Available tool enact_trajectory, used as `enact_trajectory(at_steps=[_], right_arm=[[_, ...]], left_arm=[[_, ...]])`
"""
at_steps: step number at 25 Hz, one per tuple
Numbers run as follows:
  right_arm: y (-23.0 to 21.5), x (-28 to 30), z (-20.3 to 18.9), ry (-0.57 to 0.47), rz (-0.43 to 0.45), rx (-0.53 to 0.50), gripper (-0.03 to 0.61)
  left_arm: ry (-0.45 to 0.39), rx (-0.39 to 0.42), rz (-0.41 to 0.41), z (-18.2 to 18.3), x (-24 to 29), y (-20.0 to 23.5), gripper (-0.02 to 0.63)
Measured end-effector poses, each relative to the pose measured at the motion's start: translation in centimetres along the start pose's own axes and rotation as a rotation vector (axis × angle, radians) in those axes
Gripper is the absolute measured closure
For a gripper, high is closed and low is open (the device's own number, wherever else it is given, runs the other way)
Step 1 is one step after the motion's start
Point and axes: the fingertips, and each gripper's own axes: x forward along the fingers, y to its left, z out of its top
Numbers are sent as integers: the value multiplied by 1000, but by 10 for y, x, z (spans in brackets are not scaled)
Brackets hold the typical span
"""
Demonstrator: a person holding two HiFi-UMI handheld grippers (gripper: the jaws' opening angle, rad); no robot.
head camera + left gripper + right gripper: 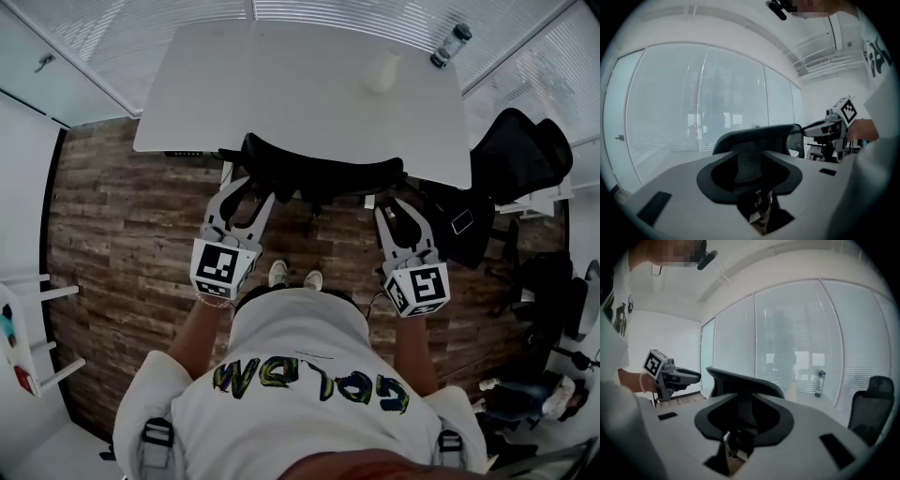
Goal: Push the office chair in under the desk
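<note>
Top-down head view: a person in a white tee w/ lettering stands on a wood-plank floor facing a white desk, w/ a two-jaw gripper in each hand. The black office chair sits btwn person & desk. Its curved mesh backrest is right at the desk's near edge, and the seat can't be seen from above. L gripper is at the backrest's left end and R gripper at its right end, both pointing toward the desk. In the left gripper view the jaws stand part-way apart, one on either side of the backrest rim, w/ mesh showing in the gap; the pads aren't seen pressing on it. The right gripper view shows the same: jaws apart, straddling the rim, no clear squeeze. Each gripper view also catches the other gripper across the backrest. Near the desk's far right corner a clear bottle w/ dark cap stands upright. Beside it is a pale blurry object, too soft to identify. A second black chair stands just right of the desk. The person's pale shoes show on the floor close behind the office chair. Glass walls w/ blinds run behind the desk.
</note>
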Motion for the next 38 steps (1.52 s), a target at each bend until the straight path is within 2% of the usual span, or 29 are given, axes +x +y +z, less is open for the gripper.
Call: enact_trajectory(at_steps=[7, 13, 22, 26, 31, 38], right_arm=[[42, -2, 37, -60, 62, -12, 496], [56, -1, 56, -90, 48, -49, 535], [47, -6, 63, -124, -21, -38, 561], [42, -6, 65, -125, -33, -42, 563], [39, -6, 62, -121, -45, -42, 565], [36, -9, 65, -126, -57, -45, 565]], left_arm=[[-86, -44, -14, 34, -11, -22, 529], [-104, -66, -4, 41, -13, -32, 568], [-135, -72, 49, 49, -16, -28, 571], [-130, -66, 61, 50, -14, -26, 571], [-143, -123, 100, 49, -17, -15, 572], [-147, -107, 102, 51, -16, -16, 574]])
